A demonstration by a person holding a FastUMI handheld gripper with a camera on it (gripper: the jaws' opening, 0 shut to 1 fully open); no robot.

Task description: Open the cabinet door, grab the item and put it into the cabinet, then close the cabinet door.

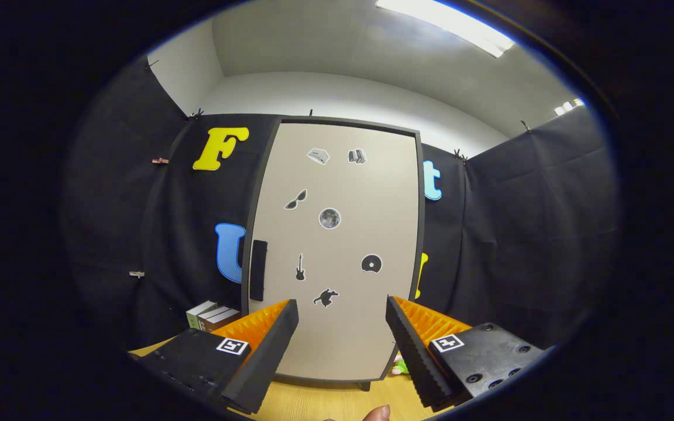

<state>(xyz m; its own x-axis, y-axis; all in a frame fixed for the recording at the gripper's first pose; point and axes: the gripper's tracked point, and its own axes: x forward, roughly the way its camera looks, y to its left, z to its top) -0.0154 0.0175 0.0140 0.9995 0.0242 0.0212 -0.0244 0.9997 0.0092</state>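
Gripper view: closed cabinet door beyond spread, empty gripper jaws.

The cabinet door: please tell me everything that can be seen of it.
The cabinet door is a tall, flat beige panel in a dark frame, shut and upright. A black vertical handle sits near its left edge. Small black-and-white stickers are scattered on its face. It stands on a wooden tabletop, ahead of the open gripper, whose fingers do not touch it. Boxes stand left of its base, and a small green and pink thing lies at its lower right corner.
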